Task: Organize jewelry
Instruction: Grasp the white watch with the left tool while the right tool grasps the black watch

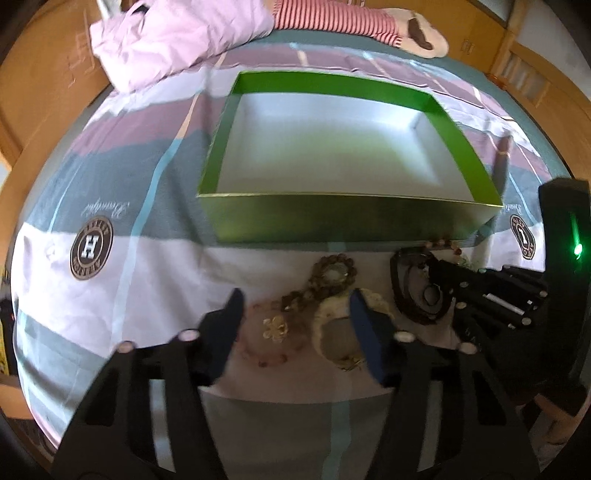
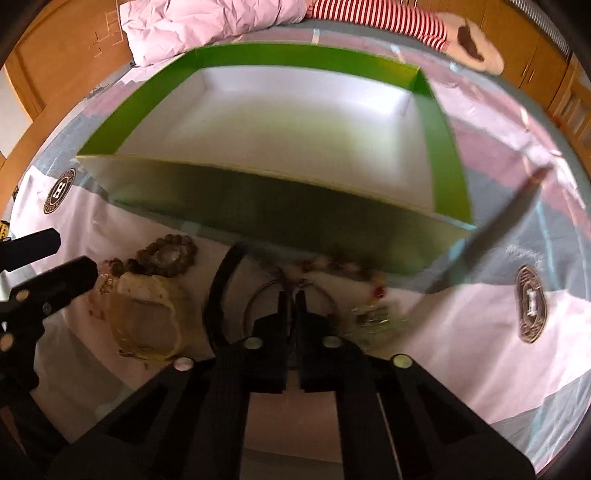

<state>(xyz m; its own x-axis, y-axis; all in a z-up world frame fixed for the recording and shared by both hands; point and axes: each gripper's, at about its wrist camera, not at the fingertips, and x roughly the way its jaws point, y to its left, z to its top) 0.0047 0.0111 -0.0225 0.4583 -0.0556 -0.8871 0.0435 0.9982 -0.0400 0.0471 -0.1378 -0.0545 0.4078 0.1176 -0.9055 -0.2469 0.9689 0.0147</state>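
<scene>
An empty green box [image 1: 347, 216] with a white inside sits on the bedspread. In front of it lies a heap of jewelry. My left gripper [image 1: 295, 306] is open above a brown bead bracelet [image 1: 332, 273], a gold brooch [image 1: 275, 326] and a pink bead bracelet [image 1: 273, 356]; its right finger overlaps a cream bangle [image 1: 325, 317]. My right gripper [image 2: 292, 297] is shut, its tips inside a dark bangle [image 2: 218, 288] at a thin wire hoop [image 2: 255, 306]. Whether it pinches the hoop is unclear. A string of coloured beads [image 2: 343, 266] lies by the green box [image 2: 295, 206].
The striped bedspread [image 1: 92, 295] carries round logo patches. A dark stick [image 2: 498, 229] leans by the box's right corner. Behind the box lie a pink quilt [image 1: 177, 37], a person's red-striped limb [image 1: 332, 18] and a slipper [image 1: 421, 33]. A wooden frame rings the bed.
</scene>
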